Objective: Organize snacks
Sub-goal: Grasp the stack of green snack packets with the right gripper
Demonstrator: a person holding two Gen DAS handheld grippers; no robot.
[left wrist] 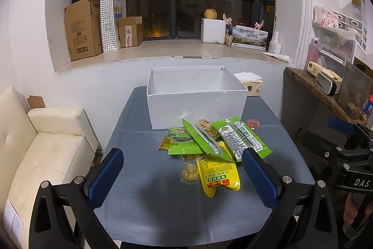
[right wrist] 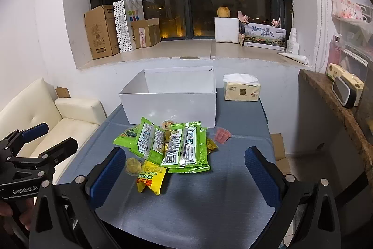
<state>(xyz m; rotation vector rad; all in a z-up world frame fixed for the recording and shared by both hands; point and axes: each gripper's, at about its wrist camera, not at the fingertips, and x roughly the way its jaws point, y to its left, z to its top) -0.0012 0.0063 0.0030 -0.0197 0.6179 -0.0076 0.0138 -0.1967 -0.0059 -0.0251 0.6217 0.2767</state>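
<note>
Nothing is in the white box [left wrist: 197,106] yet as far as you can see, so you are at the very start: both tongs hang over the near edge of the table [left wrist: 139,202], spread wide and holding nothing. Your left tongs [left wrist: 183,177] face the snack pile [left wrist: 209,146] slightly from its left; your right tongs [right wrist: 184,179] face it from the right. The pile lies just in front of the box, near its front wall. Next, you likely need to pick one loose item off the edge and lift it over the rim. The green packets [right wrist: 177,146] are flat, glossy, crinkly film, overlapping each other; the yellow pouch [left wrist: 218,175] sits nearest you. Small clear jelly cups [left wrist: 189,174] are round and slick, so pinch them squarely. A pink cup [right wrist: 222,135] sits apart, at the right. The table's blue cloth looks finely woven.
</note>
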